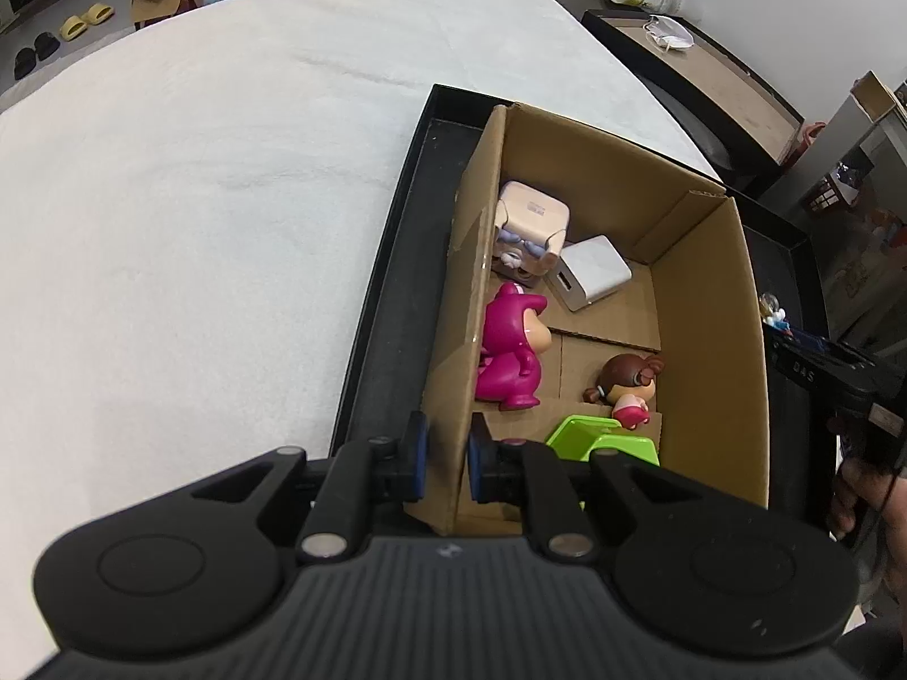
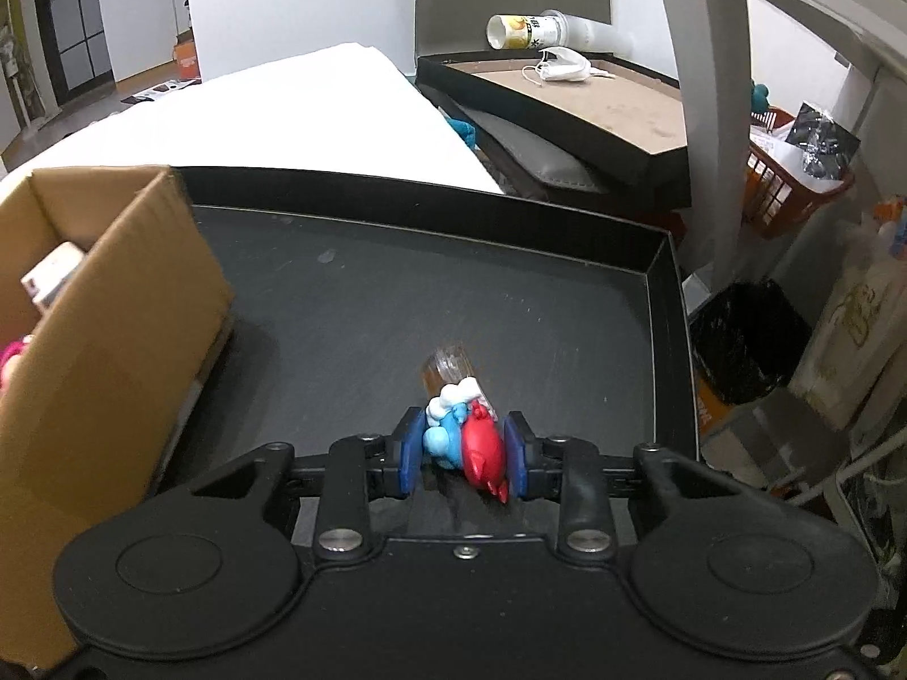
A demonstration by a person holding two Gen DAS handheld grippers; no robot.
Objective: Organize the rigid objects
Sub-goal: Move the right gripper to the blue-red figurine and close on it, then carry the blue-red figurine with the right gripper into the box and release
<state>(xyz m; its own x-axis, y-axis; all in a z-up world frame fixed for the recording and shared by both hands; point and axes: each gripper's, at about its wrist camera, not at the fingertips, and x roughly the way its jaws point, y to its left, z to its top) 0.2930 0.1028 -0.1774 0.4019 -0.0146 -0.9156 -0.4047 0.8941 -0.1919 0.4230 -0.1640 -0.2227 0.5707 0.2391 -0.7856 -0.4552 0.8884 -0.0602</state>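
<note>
Black tray (image 2: 397, 294), blue-red figurine (image 2: 465, 442) between right claw (image 2: 463, 453) pads (touching)

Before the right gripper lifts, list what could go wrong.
1. The right gripper pinches the blue and red figurine by its rounded sides; it may twist or slip out.
2. The cardboard box is already crowded; dropped in, the figurine could topple the pink figure.

We see a brown cardboard box (image 1: 708, 306), magenta figurine (image 1: 510, 351), green stand (image 1: 601, 436), blue-and-red figurine (image 2: 465, 442), black tray (image 2: 397, 294).
</note>
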